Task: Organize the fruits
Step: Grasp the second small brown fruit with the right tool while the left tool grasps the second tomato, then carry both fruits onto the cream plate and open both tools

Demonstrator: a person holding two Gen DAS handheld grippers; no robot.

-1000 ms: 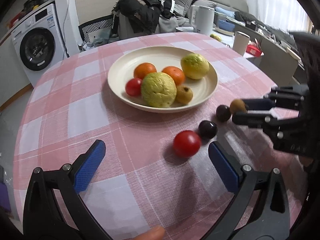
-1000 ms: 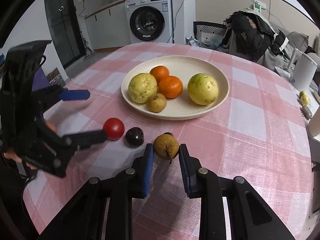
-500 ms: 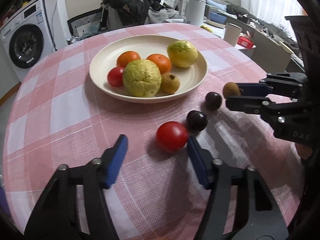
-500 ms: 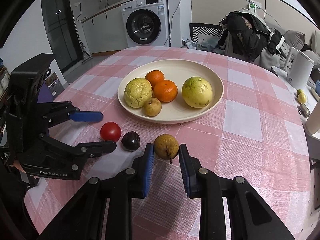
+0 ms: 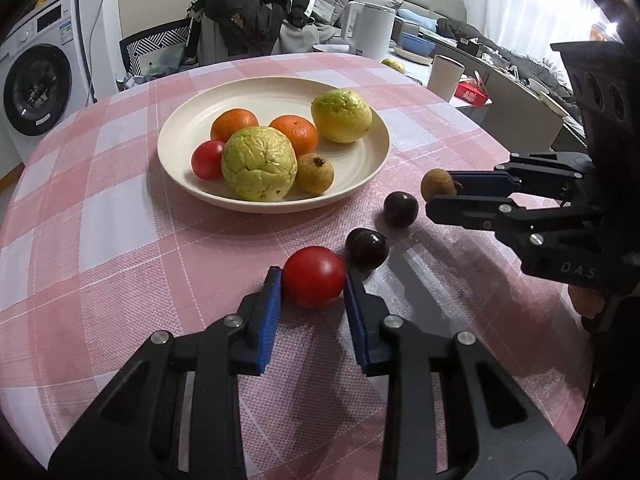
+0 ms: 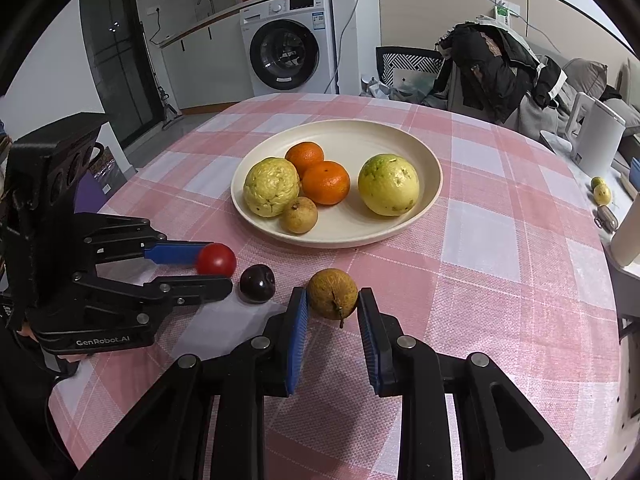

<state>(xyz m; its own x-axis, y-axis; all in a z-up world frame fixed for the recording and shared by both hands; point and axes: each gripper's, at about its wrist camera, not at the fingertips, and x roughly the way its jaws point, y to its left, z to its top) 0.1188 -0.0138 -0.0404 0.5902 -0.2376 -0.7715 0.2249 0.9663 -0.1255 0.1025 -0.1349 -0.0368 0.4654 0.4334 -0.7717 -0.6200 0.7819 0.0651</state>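
Note:
A cream plate point(image 5: 360, 184) on the pink checked table holds two oranges, two yellow-green guavas, a small brown fruit and a small tomato. In front of it lies a red tomato point(image 5: 314, 276). My left gripper point(image 5: 312, 280) has its jaws closing, and its blue pads touch both sides of this tomato. Two dark plums point(image 5: 367, 249) point(image 5: 401, 209) lie just to its right. My right gripper point(image 6: 332, 300) is shut on a brown round fruit point(image 6: 332, 294) with a short stem, low over the cloth. The right wrist view shows the left gripper point(image 6: 216, 270) at the tomato point(image 6: 216, 260).
The round table's edge curves close on the right. Beyond it stand a white kettle point(image 6: 596, 136), a paper cup point(image 5: 446, 76) and small yellow fruits point(image 6: 601, 192). A chair piled with dark clothes point(image 5: 248, 12) and a washing machine point(image 6: 286, 40) are behind the table.
The left gripper's jaws went from wide open to closed on the red tomato, and it tipped and edged forward. The right gripper and its brown fruit stayed still.

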